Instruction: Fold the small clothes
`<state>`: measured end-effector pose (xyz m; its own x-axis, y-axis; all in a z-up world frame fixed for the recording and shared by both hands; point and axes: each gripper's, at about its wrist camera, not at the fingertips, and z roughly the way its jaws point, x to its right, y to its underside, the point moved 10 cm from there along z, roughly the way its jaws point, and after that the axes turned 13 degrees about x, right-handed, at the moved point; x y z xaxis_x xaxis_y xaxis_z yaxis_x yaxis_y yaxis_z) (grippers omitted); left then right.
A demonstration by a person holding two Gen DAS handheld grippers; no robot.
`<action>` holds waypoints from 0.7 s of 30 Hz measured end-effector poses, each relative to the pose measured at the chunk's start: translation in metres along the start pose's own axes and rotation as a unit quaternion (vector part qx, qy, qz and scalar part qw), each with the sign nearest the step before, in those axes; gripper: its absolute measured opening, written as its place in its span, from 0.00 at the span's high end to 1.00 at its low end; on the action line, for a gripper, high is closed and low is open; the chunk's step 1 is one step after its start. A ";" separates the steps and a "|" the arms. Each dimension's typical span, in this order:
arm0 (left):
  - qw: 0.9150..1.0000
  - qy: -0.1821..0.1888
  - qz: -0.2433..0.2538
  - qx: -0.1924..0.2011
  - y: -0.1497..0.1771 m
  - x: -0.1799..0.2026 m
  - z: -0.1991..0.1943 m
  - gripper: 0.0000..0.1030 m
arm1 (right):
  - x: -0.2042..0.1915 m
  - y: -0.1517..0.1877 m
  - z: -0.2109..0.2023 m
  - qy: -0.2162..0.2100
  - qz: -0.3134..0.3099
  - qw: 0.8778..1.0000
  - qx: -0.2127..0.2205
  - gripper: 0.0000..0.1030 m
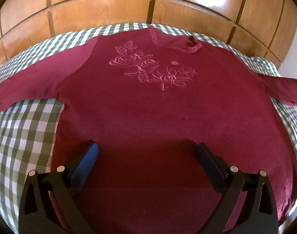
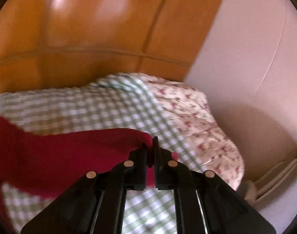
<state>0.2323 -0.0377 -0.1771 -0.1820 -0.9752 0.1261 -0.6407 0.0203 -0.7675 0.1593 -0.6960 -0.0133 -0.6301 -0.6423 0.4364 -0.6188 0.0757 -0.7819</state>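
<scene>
red shirt (image 1: 148,107) spread front-up across the middle of the frame on a checked cloth (image 1: 25,128), likely flattened for folding. left gripper (image 1: 147,152) hovers at the lower centre, fingers spread wide. right gripper (image 2: 151,146) pinches the sleeve (image 2: 80,152), lower centre. no writing legible; only embroidered roses (image 1: 148,68).

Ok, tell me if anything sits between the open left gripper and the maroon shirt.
Nothing visible does. The left gripper hangs open directly over the maroon shirt, with only bare fabric between its fingers. The right gripper is shut on the sleeve.
</scene>
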 end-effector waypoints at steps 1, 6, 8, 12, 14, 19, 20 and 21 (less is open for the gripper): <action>1.000 -0.001 0.001 0.000 0.000 0.000 0.000 0.04 | 0.004 0.006 0.013 0.016 -0.009 1.000 -0.010 0.96; 1.000 -0.004 0.006 0.001 0.000 0.000 0.001 0.04 | 0.010 0.064 0.071 0.057 -0.005 0.994 -0.096 0.96; 1.000 -0.004 0.007 0.001 0.000 0.000 0.002 0.04 | 0.000 0.078 0.075 0.055 -0.006 0.993 -0.109 0.95; 1.000 -0.003 0.007 0.003 0.001 0.000 0.002 0.04 | -0.021 0.073 0.050 0.013 0.015 0.997 -0.080 0.49; 1.000 -0.002 0.006 0.005 0.000 0.000 0.002 0.04 | -0.042 0.067 0.017 -0.046 0.034 0.996 -0.067 0.44; 1.000 0.003 0.000 0.009 0.000 0.000 -0.001 0.04 | -0.134 0.092 -0.089 -0.304 0.083 0.941 -0.124 0.41; 1.000 0.005 -0.002 0.010 0.000 0.000 -0.002 0.04 | -0.147 0.102 -0.111 -0.338 0.082 0.928 -0.135 0.42; 1.000 0.007 -0.004 0.011 0.000 0.000 -0.003 0.04 | -0.160 0.113 -0.133 -0.368 0.078 0.915 -0.145 0.43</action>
<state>0.2296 -0.0372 -0.1754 -0.1871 -0.9723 0.1401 -0.6262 0.0082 -0.7796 0.1279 -0.4838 -0.1119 -0.3009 -0.9381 -0.1714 -0.7136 0.3407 -0.6121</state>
